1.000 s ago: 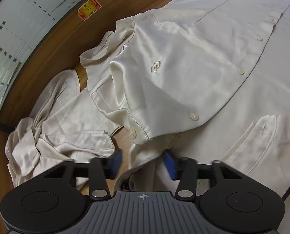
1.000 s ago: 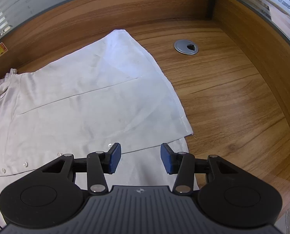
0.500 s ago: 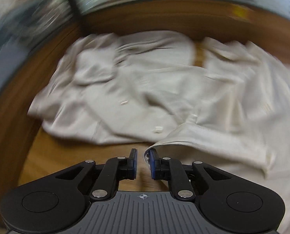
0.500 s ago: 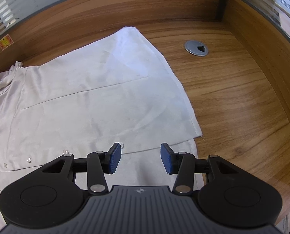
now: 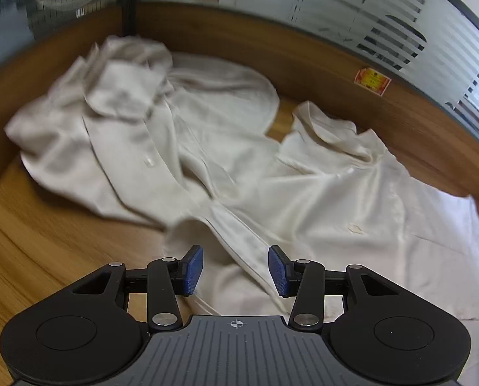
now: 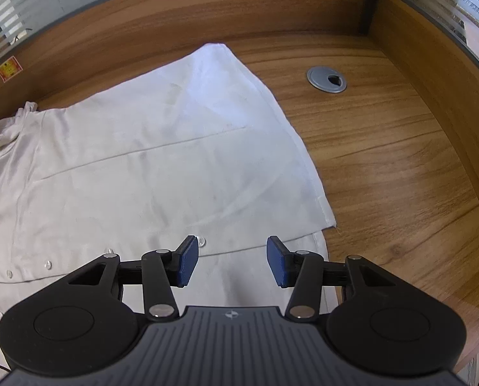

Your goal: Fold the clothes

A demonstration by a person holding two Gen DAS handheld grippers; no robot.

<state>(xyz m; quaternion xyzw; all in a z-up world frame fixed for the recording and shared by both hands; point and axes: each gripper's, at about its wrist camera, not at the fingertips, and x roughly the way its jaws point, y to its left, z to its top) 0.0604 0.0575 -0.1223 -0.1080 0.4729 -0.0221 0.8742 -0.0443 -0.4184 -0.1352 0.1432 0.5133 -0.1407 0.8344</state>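
1. Since a second ago the left claw (image 5: 236, 270) has swung from above the chest logo to face the collar end of the shirt (image 5: 319, 193); its jaws closed to a narrow gap half a second back and are now opening, with the placket fold lying under the gap and neither pad pressing on it.
2. Shirt location: spread on the wooden tabletop (image 6: 400, 167), body flat, hem toward the right claw's side, collar (image 5: 329, 128) toward the back wall.
3. Progress, my read: early. Body is laid out and fairly smooth in the right wrist view; left sleeve (image 5: 117, 122) is a crumpled heap, no sleeve tucked in, no cross fold made.
4. Left to do: flatten the sleeve, fold both sides in, fold hem up.
5. Room: bare tabletop right of the hem edge (image 6: 316, 193) and near the left claw; wall panels hem in the back and both sides, and the sleeve heap sits close to the corner.
6. Right claw (image 6: 231, 263): half open, empty, hovering over the button line (image 6: 202, 242) near the hem.
7. Cable grommet (image 6: 327, 78) sits well apart from the fabric.
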